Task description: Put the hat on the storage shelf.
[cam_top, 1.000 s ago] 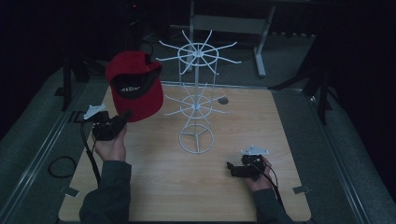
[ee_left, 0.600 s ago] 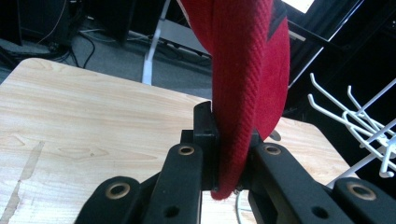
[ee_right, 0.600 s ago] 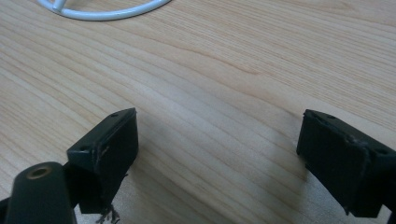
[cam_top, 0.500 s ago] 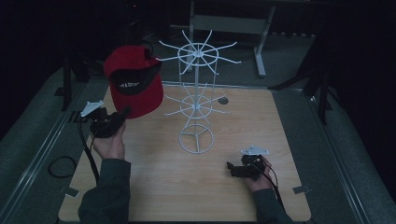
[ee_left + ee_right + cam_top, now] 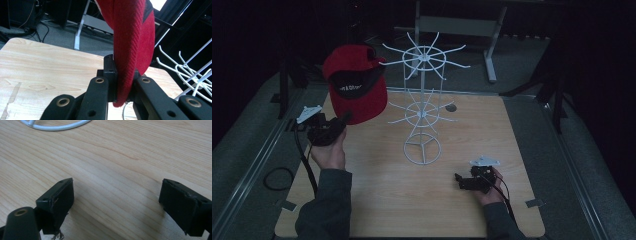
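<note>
A red cap [image 5: 356, 85] with a black underside hangs in the air at the left of the table, beside the white wire rack [image 5: 422, 107]. My left gripper [image 5: 343, 120] is shut on the cap's lower edge; in the left gripper view the red fabric [image 5: 132, 47] rises from between the two jaws, at my left gripper [image 5: 122, 82]. The cap's top sits level with the rack's upper ring of hooks [image 5: 424, 52], just left of it. My right gripper [image 5: 458, 180] rests low at the front right of the table, open, with bare wood between its fingers [image 5: 57, 202].
The rack's round base [image 5: 422, 149] stands mid-table, and its arc [image 5: 55, 126] lies ahead of my right gripper. A small dark disc [image 5: 451, 107] lies behind the rack. Cables [image 5: 277, 177] trail off the table's left edge. A grey metal stand [image 5: 457, 25] is beyond the table.
My left gripper has lifted the cap higher and a little rightward toward the rack's upper hooks. The right gripper has stayed in place.
</note>
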Demonstrator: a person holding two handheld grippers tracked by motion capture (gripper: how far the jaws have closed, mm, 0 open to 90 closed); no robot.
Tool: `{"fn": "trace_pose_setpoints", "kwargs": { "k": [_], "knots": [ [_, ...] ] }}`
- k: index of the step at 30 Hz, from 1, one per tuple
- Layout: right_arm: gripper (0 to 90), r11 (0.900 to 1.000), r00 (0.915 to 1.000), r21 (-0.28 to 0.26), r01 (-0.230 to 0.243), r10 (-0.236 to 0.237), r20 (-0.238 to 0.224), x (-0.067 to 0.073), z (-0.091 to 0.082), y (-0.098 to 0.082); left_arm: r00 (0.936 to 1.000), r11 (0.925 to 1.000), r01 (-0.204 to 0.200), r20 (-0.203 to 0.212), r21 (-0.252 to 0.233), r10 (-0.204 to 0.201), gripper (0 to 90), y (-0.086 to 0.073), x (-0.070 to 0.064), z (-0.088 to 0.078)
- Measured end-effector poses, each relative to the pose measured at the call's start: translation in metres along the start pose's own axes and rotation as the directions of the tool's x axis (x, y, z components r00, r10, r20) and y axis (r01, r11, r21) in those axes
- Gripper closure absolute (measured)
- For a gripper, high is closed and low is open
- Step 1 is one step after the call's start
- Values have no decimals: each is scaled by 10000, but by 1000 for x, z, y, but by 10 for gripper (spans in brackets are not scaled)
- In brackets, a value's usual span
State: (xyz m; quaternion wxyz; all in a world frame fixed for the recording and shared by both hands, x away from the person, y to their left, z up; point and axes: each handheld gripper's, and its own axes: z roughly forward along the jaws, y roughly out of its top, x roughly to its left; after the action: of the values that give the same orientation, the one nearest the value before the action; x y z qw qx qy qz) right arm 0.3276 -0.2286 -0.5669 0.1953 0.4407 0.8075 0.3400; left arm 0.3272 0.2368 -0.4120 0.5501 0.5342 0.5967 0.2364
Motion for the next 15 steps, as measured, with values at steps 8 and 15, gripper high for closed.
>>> {"fn": "trace_pose_setpoints", "kwargs": {
  "k": [8, 15],
  "knots": [
    [125, 10000, 10000, 5, -2, 2, 6, 0, 0, 0, 9998, 9998, -95, 158, -150, 97, 857, 4, -5, -4],
    [125, 10000, 10000, 7, -6, 6, 6, 0, 0, 0, 9995, 9994, -175, 269, -292, 183, 856, 9, -8, -8]
  ]
}}
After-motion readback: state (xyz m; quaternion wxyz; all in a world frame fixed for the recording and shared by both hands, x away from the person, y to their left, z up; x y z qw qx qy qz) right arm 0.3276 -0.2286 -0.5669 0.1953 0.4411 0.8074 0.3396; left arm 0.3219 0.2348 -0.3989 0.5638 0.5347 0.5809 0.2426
